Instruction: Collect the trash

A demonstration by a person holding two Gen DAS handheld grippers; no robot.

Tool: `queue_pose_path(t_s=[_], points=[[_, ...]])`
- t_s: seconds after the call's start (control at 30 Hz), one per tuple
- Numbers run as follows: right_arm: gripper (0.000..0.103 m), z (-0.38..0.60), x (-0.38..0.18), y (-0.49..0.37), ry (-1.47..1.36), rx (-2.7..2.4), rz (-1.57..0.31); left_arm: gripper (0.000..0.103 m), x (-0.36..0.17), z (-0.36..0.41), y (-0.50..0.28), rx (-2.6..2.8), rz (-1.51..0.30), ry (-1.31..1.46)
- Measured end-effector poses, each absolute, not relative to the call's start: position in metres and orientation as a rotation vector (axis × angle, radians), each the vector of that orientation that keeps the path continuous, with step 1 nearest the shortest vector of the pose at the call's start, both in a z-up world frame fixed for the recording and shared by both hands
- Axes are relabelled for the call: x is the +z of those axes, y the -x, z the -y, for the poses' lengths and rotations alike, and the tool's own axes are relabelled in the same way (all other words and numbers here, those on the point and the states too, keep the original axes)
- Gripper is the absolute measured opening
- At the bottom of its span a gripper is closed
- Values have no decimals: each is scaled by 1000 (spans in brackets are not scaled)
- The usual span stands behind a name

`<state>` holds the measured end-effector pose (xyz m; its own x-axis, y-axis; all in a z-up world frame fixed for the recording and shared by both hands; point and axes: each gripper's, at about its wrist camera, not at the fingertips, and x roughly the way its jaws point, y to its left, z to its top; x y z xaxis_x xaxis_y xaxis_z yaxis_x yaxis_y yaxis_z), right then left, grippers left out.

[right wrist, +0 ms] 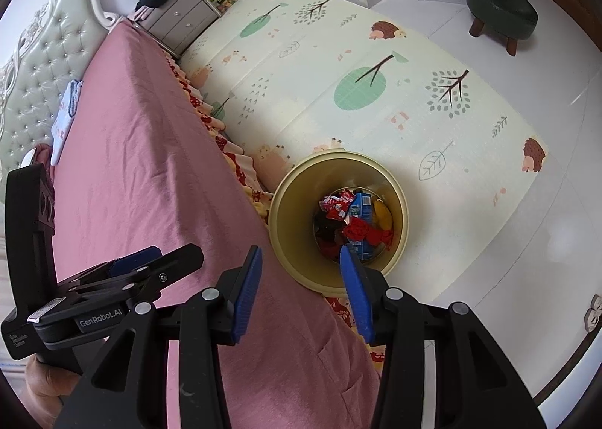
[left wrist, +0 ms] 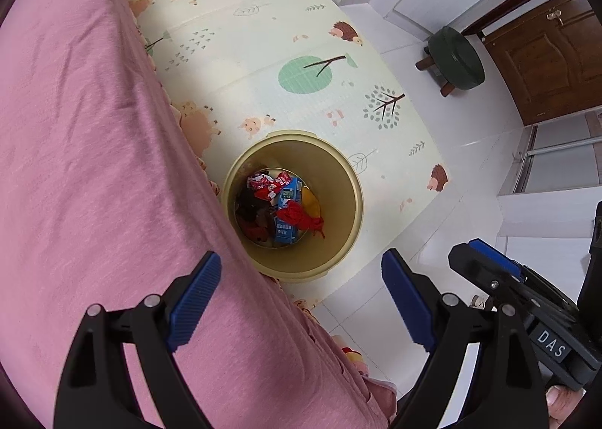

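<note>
Now | left gripper [left wrist: 301, 297] jaws apart | right gripper [right wrist: 299, 289] jaws apart, apparently empty | bin [left wrist: 338, 173] holds wrappers [left wrist: 265, 186]

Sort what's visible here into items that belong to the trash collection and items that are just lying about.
Belongs to the job:
- yellow bin
- red wrappers inside it
- blue cartons inside it
- left gripper, jaws open, empty
- right gripper, jaws open, empty

Just lying about:
- pink bedspread
- play mat
- green stool
- nightstand
</note>
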<state>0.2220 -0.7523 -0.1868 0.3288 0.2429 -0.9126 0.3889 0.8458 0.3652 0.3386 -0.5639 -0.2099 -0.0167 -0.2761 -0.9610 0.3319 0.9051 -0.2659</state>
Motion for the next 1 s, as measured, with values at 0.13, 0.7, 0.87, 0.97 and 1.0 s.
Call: queue_pose_path(t_s=[0.13, 0.7, 0.87, 0.97, 1.0], points=[[43, 734, -176, -221, -574, -83, -1252, 86, -198, 540, -331, -462, -1494, -12], [43, 567, -173, -196, -412, 137, -1357, 87, -186, 358, -252, -258, -1486, 154], [43, 512, -173, -180, -360, 194, -1397, 87, -184, 303, -219, -195, -1483, 205], [43, 485, -168, -170, -331, 225, -1397, 87, -179, 275, -197, -158, -1475, 240], [43, 476, -165, -167, -323, 237, -1395, 87, -177, 266, -189, -145, -1470, 248]])
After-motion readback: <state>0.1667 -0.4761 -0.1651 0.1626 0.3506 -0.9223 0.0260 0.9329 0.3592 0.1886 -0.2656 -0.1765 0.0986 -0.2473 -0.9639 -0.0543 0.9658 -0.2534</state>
